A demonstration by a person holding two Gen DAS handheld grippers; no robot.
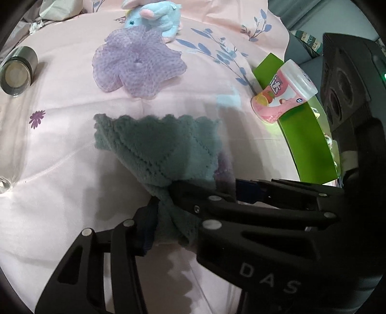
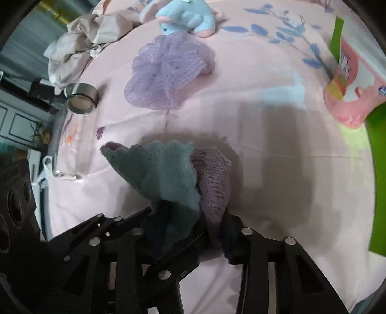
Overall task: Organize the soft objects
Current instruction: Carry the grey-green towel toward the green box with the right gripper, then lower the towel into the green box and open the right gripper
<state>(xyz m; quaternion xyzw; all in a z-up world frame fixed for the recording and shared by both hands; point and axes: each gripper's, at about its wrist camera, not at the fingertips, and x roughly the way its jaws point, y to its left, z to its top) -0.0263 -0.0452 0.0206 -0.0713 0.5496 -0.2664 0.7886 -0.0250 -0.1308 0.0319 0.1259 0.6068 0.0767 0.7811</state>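
Black left tongs pinch the teal cloth's bunched corner; the right tongs clamp the same cloth. It drapes onto the pink bedspread. Beyond lie a purple mesh pouf and a blue plush toy.

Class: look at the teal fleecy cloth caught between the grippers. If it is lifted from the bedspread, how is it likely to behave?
The teal cloth will probably flop: it already bunches and folds where the left gripper pinches it. It looks light and thin. Its fuzzy pile likely resists slipping from the fingers.
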